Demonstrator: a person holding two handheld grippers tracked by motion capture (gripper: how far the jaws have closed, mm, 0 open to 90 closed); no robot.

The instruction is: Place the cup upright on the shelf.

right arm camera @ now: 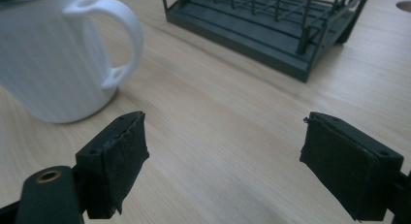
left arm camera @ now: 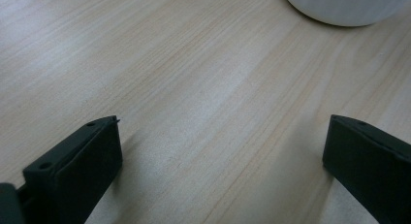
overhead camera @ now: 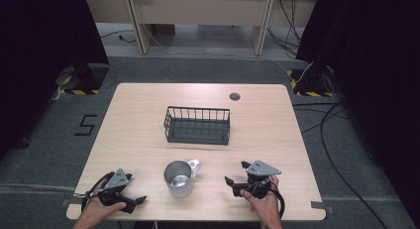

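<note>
A white mug point(overhead camera: 179, 178) with a shiny metal inside stands upright near the table's front edge, its handle turned to the back right. Behind it at mid-table sits a dark wire basket point(overhead camera: 197, 125), with nothing in it. My left gripper point(overhead camera: 137, 201) rests at the front left, jaws open and bare, aimed at the mug, whose base point(left arm camera: 346, 6) shows at the top of the left gripper view. My right gripper point(overhead camera: 236, 173) lies at the front right, open and holding nothing. In its own view the mug point(right arm camera: 53, 59) is to the left and the basket point(right arm camera: 271, 25) is ahead.
The wooden table point(overhead camera: 138, 115) has a small round dark grommet point(overhead camera: 235, 96) near its back edge. Grey floor and loose cables surround the table, with black curtains on both sides.
</note>
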